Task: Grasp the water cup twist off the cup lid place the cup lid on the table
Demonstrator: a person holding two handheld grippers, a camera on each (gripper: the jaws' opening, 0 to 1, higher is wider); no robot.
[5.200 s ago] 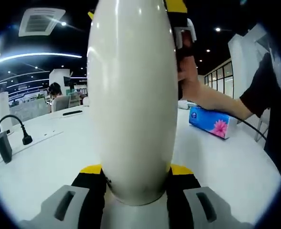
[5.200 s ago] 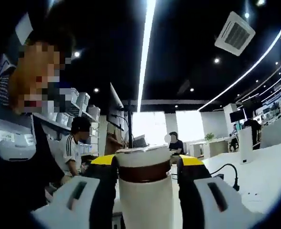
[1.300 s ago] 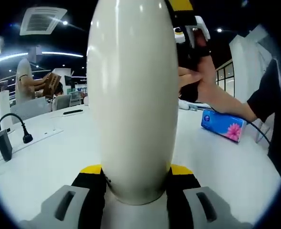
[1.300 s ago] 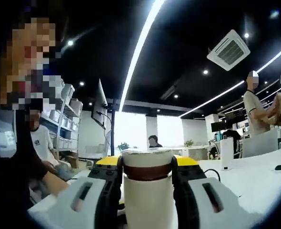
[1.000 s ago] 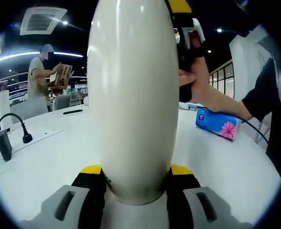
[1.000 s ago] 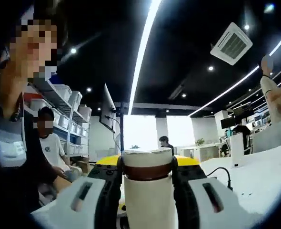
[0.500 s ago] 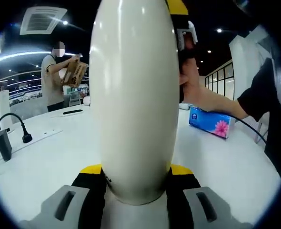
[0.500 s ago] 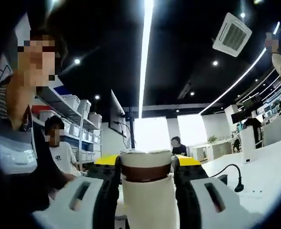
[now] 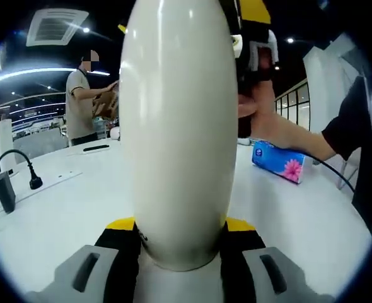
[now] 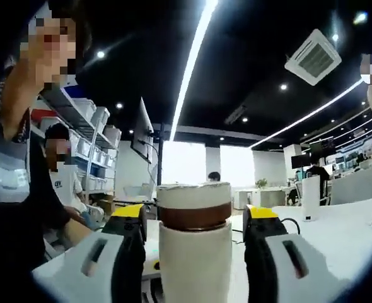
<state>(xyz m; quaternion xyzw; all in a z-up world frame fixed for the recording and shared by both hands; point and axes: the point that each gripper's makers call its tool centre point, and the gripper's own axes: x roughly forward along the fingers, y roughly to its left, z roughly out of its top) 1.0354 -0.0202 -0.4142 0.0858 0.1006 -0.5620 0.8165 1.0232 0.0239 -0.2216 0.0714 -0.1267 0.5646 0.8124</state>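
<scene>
A tall white water cup stands upright over the white table, and my left gripper is shut on its lower body. In the right gripper view the cup's top rises between the jaws: a white lid with a brown band under it. My right gripper is open, and a narrow gap shows on each side between its jaws and the lid. The same gripper, held by a hand, shows beside the cup's top in the left gripper view.
A blue tissue box lies on the table to the right. A black adapter and a curved cable plug sit at the left. A person stands far behind with a box. A seated person is at the left.
My right gripper's jaws have spread apart from the lid they were clamped on half a second ago. The standing person in the background has walked to the right. The cup stays in my left gripper.
</scene>
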